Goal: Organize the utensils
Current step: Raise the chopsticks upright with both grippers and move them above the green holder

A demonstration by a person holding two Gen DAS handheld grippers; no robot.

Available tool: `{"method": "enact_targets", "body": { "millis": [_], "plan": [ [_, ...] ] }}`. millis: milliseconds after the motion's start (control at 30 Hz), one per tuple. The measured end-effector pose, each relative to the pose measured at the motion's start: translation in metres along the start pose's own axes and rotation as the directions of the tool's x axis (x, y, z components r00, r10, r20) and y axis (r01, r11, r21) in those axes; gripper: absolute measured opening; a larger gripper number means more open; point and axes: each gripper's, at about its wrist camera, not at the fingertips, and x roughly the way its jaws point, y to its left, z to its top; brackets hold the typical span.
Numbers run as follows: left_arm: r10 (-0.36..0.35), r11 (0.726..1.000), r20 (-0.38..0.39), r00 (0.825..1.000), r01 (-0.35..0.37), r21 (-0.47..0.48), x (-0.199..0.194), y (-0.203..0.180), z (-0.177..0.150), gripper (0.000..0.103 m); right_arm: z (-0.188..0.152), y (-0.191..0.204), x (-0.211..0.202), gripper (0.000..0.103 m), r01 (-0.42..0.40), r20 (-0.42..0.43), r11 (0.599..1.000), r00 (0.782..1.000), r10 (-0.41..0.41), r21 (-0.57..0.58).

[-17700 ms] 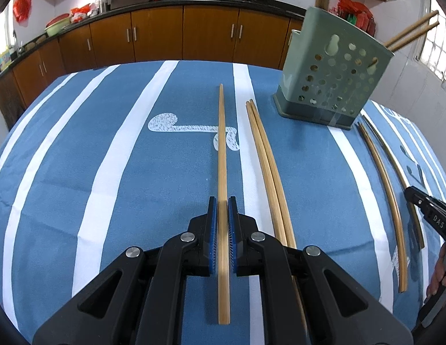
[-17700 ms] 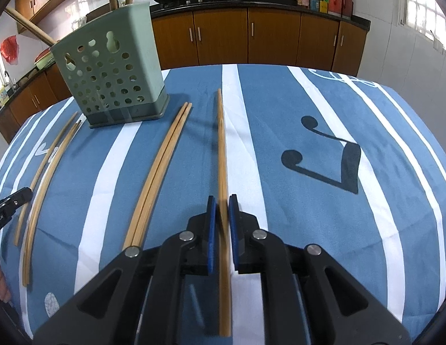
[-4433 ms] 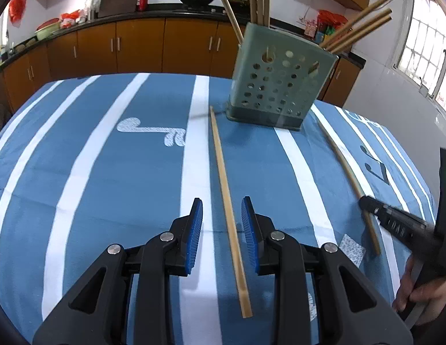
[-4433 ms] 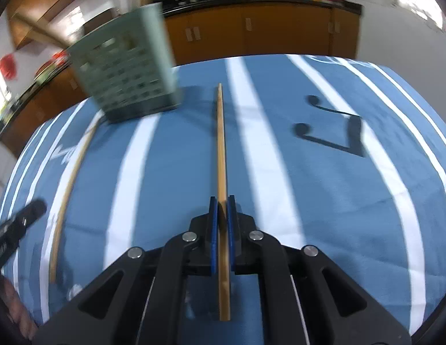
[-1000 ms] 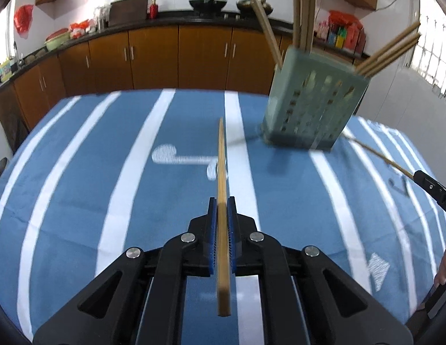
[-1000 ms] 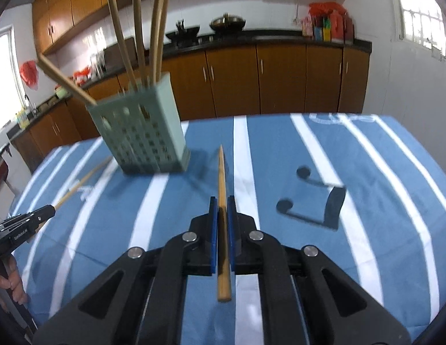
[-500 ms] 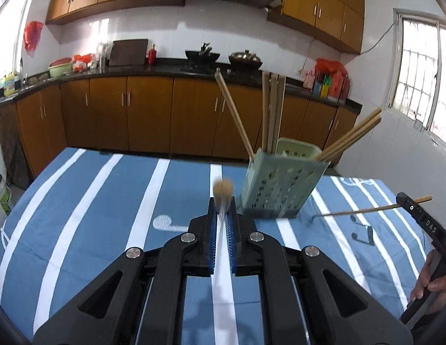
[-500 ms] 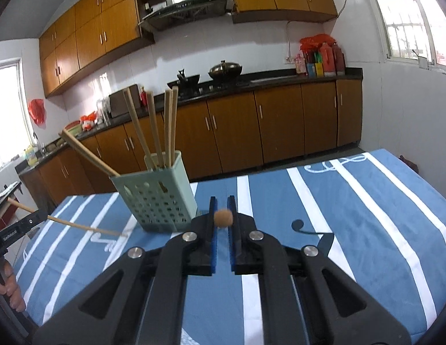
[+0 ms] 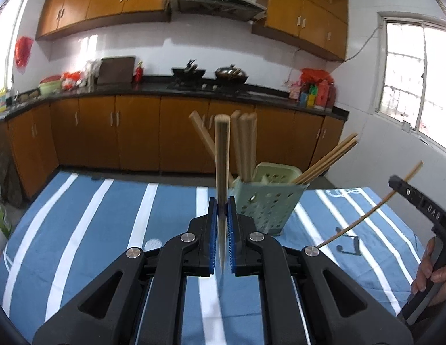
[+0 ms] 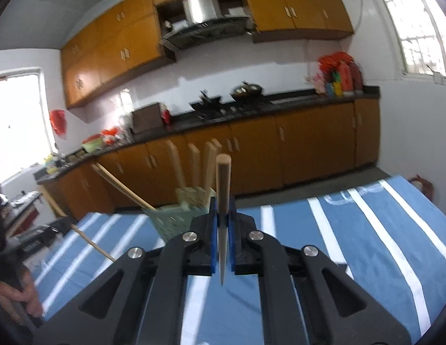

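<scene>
My left gripper (image 9: 221, 224) is shut on a wooden chopstick (image 9: 222, 155) and holds it upright above the blue striped tablecloth (image 9: 87, 230). My right gripper (image 10: 222, 224) is shut on another chopstick (image 10: 223, 184), also upright and raised. The green perforated utensil holder (image 9: 269, 198) stands on the table just right of the left gripper, with several chopsticks in it; it also shows in the right wrist view (image 10: 179, 218), behind and left of the right gripper. In the left wrist view the right gripper (image 9: 401, 188) holds its thin chopstick (image 9: 366, 218) to the right of the holder.
Kitchen cabinets and a counter (image 9: 165, 92) run behind the table. The person's hand (image 9: 430, 270) shows at the right edge. The left gripper and hand (image 10: 18, 264) show at the left of the right wrist view.
Both grippers have tilted further up, raising their chopsticks from near level to upright above the table. The holder now sits lower in both views.
</scene>
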Motion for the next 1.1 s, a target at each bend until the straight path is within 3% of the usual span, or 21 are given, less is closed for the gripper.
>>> {"method": "enact_targets", "body": {
  "millis": [133, 267, 433, 567, 667, 867, 1100],
  "plan": [
    [-0.038, 0.999, 0.071, 0.997, 0.036, 0.033, -0.014, -0.014, 0.02, 0.007, 0.029, 0.017, -0.018, 0.007, -0.079, 0.084, 0.997, 0.993, 0.08, -0.013],
    [-0.063, 0.997, 0.172, 0.983, 0.055, 0.052, -0.024, -0.03, 0.048, 0.007, 0.055, 0.035, -0.034, 0.007, -0.126, 0.188, 0.991, 0.973, 0.131, -0.039],
    [-0.054, 0.998, 0.302, 0.952, 0.046, 0.034, -0.029, -0.042, 0.08, 0.007, 0.078, 0.055, -0.032, 0.007, -0.092, 0.295, 0.992, 0.949, 0.114, -0.088],
    [-0.034, 0.999, 0.358, 0.933, 0.03, 0.016, -0.015, -0.045, 0.09, 0.007, 0.082, 0.058, -0.005, 0.007, -0.062, 0.29, 0.993, 0.953, 0.088, -0.098],
    [-0.022, 1.0, 0.358, 0.933, 0.019, 0.011, 0.009, -0.047, 0.086, 0.007, 0.078, 0.058, 0.022, 0.007, -0.045, 0.253, 0.994, 0.965, 0.069, -0.098],
    [-0.018, 1.0, 0.302, 0.953, 0.014, 0.015, 0.047, -0.049, 0.068, 0.007, 0.064, 0.056, 0.065, 0.007, -0.022, 0.17, 0.994, 0.985, 0.04, -0.105],
    [-0.035, 0.999, 0.249, 0.968, 0.04, -0.016, 0.062, -0.041, 0.058, 0.007, 0.055, 0.056, 0.079, 0.008, -0.022, 0.125, 0.994, 0.992, 0.035, -0.103]
  ]
}}
